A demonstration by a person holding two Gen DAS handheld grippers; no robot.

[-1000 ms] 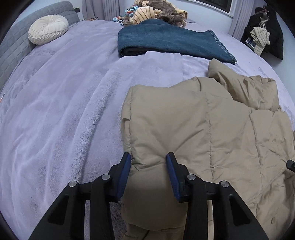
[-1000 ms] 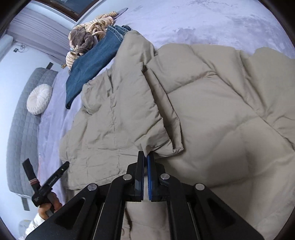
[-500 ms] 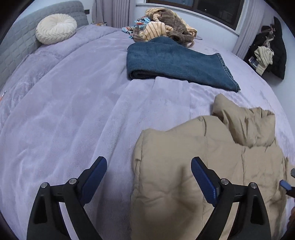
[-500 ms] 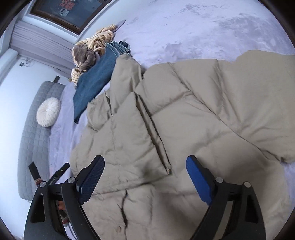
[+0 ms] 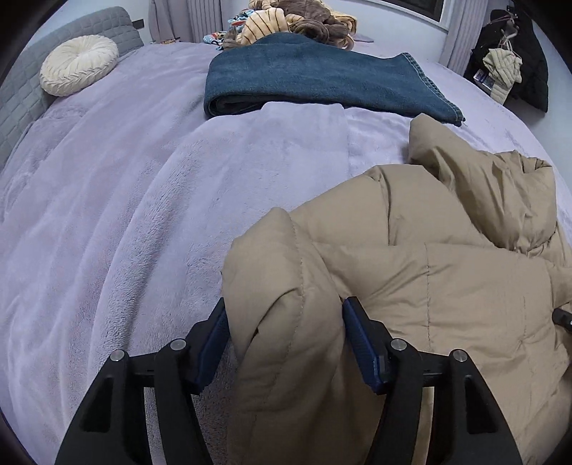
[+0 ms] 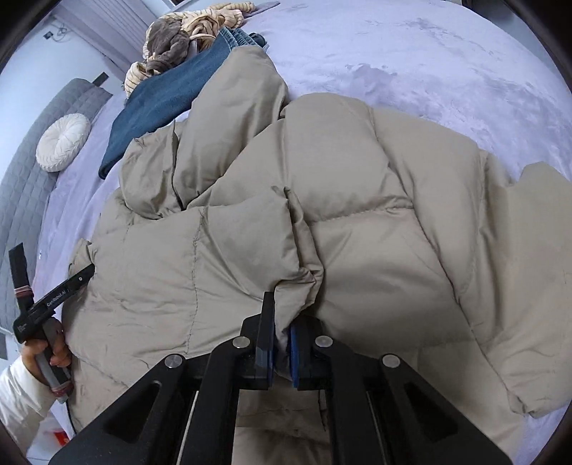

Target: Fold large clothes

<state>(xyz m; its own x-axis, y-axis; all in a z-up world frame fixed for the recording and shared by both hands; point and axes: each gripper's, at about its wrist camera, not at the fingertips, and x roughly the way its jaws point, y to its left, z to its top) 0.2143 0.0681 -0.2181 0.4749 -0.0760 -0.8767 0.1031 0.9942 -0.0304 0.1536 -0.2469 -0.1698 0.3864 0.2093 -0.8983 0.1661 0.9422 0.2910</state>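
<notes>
Your left gripper (image 5: 284,343) has just squeezed in around the tan puffer jacket's (image 5: 429,286) fat fold. Your right gripper (image 6: 282,352) just pinched its edge tight, hiding the pads.

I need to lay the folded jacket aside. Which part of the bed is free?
Free: the lavender blanket between the round cushion, the folded jeans and the beige puffer jacket. Crowded: the far edge, with the clothes pile.

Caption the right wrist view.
Right gripper pinches the beige puffer jacket edge on the lavender bed.
</notes>
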